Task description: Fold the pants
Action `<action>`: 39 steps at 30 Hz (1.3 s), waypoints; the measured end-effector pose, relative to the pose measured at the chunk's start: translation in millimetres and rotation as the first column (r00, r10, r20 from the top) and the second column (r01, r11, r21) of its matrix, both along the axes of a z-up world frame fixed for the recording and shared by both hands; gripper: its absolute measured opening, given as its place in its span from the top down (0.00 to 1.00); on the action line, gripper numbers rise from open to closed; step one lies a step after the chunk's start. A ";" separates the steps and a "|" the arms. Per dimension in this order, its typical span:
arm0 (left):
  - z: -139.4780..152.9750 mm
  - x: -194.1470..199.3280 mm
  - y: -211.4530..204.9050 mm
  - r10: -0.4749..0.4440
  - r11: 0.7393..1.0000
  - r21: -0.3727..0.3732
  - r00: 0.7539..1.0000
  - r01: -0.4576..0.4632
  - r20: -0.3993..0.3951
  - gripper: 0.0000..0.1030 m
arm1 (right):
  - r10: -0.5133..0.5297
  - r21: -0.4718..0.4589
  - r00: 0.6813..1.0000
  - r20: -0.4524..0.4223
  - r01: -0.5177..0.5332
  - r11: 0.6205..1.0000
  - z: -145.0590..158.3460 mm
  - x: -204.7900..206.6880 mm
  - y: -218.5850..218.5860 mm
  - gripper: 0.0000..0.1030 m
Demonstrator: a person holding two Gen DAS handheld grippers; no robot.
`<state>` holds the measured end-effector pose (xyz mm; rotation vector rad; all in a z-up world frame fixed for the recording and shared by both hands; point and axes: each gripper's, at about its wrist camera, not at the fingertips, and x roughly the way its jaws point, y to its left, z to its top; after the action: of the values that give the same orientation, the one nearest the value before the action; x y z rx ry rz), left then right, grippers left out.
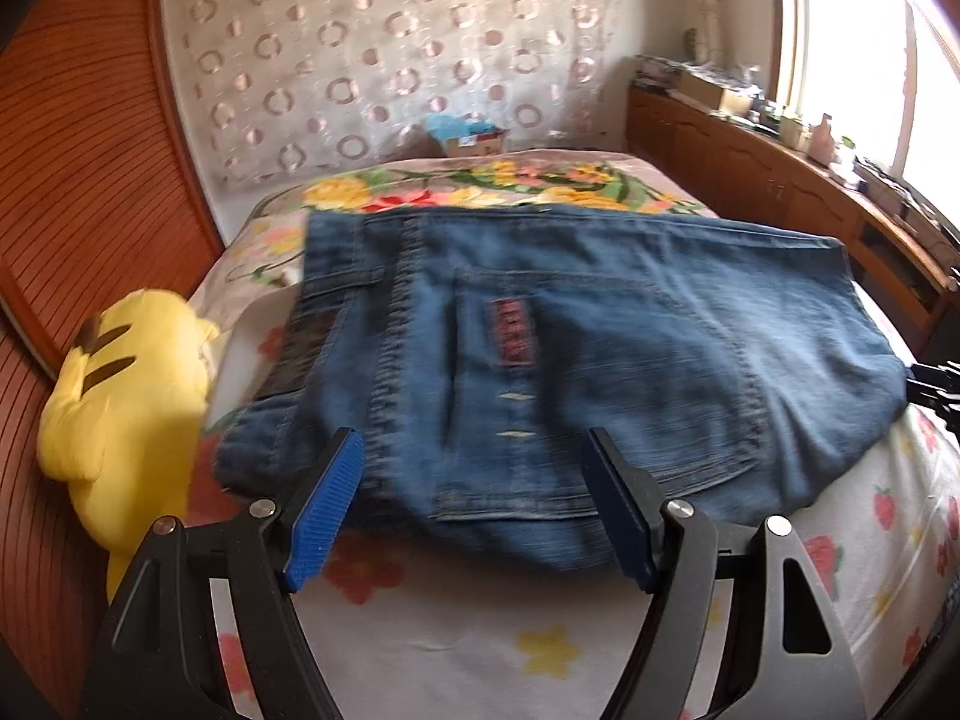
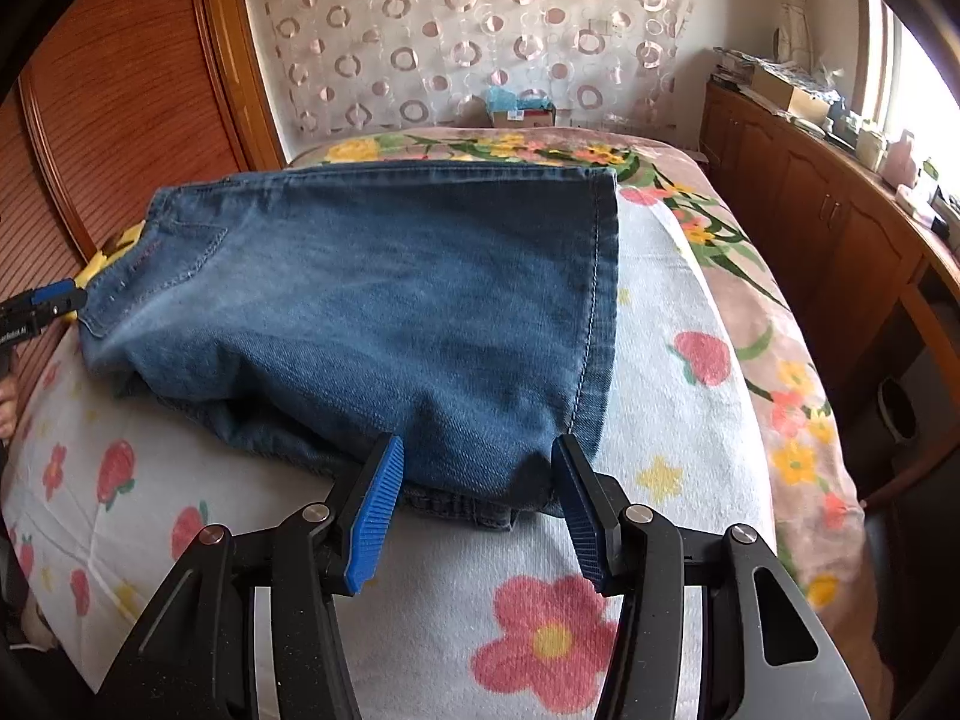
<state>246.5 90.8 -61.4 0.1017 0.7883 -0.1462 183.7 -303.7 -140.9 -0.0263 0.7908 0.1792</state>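
Note:
Blue denim pants [image 1: 570,348] lie folded into a compact stack on the flowered bed cover [image 1: 456,630]. The waistband and a back pocket face the left wrist view. My left gripper [image 1: 474,450] is open, its blue pads at the near edge of the pants, holding nothing. In the right wrist view the pants [image 2: 390,312] show a hemmed leg end on top. My right gripper [image 2: 477,453] is open at the stack's near edge, empty. The left gripper also shows at the far left of the right wrist view [image 2: 51,297].
A yellow plush toy [image 1: 126,408] lies at the bed's left edge against a wooden slatted wall [image 1: 78,180]. A wooden cabinet [image 2: 840,240] with clutter runs along the right side under a window. A small box [image 1: 471,141] sits at the bed's far end.

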 end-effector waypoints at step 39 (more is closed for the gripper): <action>-32.6 42.5 82.5 0.173 0.983 -0.049 0.981 -0.177 -0.083 0.27 | 0.077 -0.026 0.997 0.004 -0.077 0.997 -10.1 -6.6 0.9 0.82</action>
<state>289.1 173.2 -94.0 -0.0275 0.8670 -0.0058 177.1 -302.9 -151.0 -0.0818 0.7879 0.2420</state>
